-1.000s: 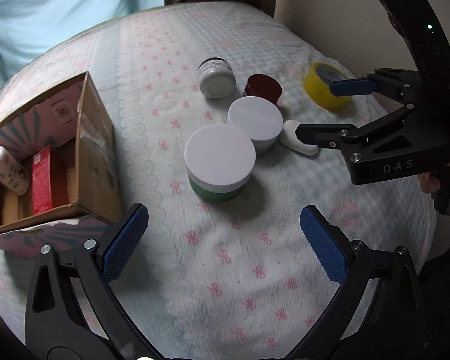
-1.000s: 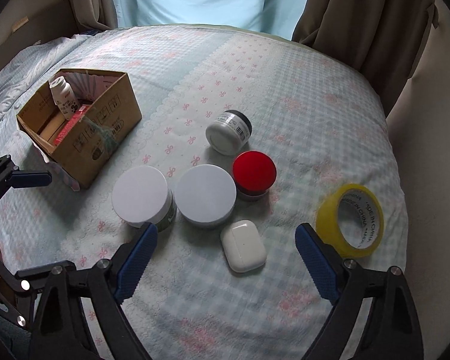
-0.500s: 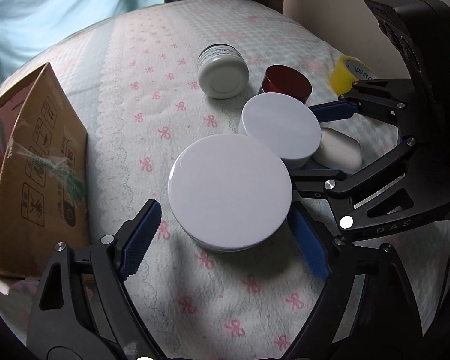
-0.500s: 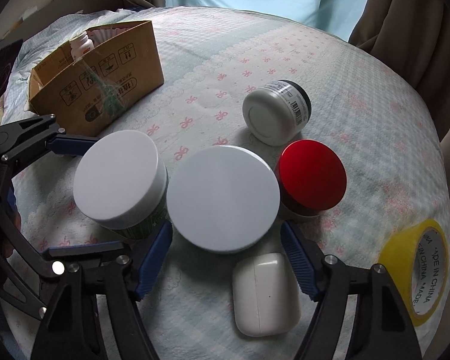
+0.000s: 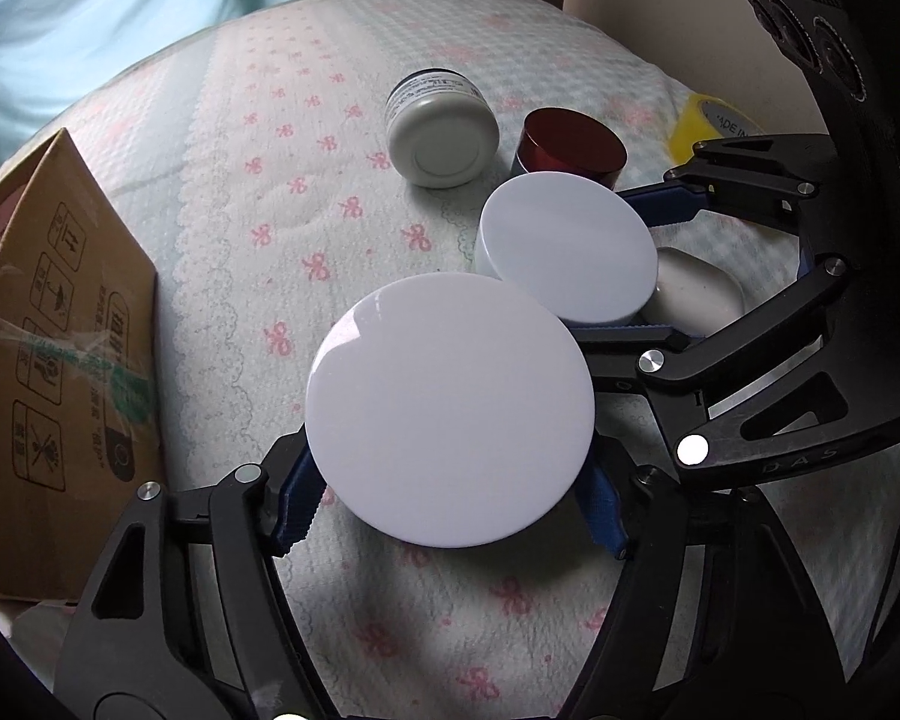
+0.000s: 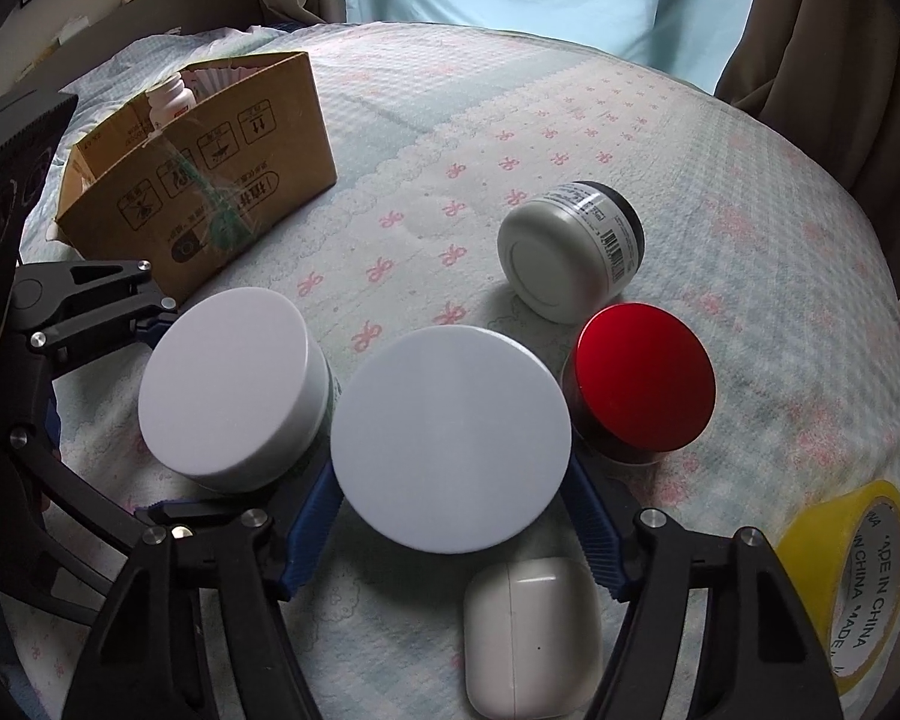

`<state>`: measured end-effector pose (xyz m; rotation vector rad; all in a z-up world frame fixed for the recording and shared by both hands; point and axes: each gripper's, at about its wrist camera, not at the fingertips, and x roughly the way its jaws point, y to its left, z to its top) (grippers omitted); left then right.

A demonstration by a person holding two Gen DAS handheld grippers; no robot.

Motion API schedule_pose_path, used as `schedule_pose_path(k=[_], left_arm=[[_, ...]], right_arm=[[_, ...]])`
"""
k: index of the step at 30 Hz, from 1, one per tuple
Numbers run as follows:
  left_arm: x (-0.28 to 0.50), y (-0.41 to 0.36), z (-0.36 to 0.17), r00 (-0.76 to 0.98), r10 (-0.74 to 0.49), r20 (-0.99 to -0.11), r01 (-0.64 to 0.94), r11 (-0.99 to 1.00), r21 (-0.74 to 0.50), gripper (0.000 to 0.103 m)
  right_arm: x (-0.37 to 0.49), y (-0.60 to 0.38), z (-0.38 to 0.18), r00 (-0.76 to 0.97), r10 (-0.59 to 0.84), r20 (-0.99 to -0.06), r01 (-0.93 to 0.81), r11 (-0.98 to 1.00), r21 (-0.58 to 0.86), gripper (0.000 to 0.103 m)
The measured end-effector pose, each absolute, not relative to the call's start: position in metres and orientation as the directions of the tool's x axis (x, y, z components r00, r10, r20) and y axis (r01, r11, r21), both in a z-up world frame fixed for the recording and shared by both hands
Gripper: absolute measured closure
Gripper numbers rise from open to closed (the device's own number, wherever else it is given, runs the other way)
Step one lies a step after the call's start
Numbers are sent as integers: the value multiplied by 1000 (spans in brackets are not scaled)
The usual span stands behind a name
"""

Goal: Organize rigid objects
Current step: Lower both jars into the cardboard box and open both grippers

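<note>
Here, the left gripper (image 5: 450, 510) is closed around a white-lidded jar (image 5: 450, 408), its blue pads pressed against both sides under the lid. The right gripper (image 6: 450, 531) is likewise clamped on a second white-lidded jar (image 6: 450, 438), which stands touching the first jar's right side. Just beyond that second jar a red-lidded jar (image 6: 645, 375) is seen, with a grey tub (image 6: 570, 258) lying tipped behind it. An earbud case (image 6: 531, 630) lies in front of the second jar. A yellow tape roll (image 6: 852, 576) sits well to its right, a cardboard box (image 6: 210, 180) far to its left.
</note>
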<state>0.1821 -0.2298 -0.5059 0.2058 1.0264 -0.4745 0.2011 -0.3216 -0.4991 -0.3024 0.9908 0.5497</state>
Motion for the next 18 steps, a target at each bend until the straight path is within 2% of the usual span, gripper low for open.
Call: schedule_pose_path(k=[11,18], left_arm=[[184,-227,-498,412,-283,-866,468,881,-65,35],[181,-218,-455,433,-285,-855,451,890,-69,35]], right_arm=[[200,-320,-495,424,298,-855,-549,835,18,38],[192,-321,-458,472,288,-833,-488,872,25,38]])
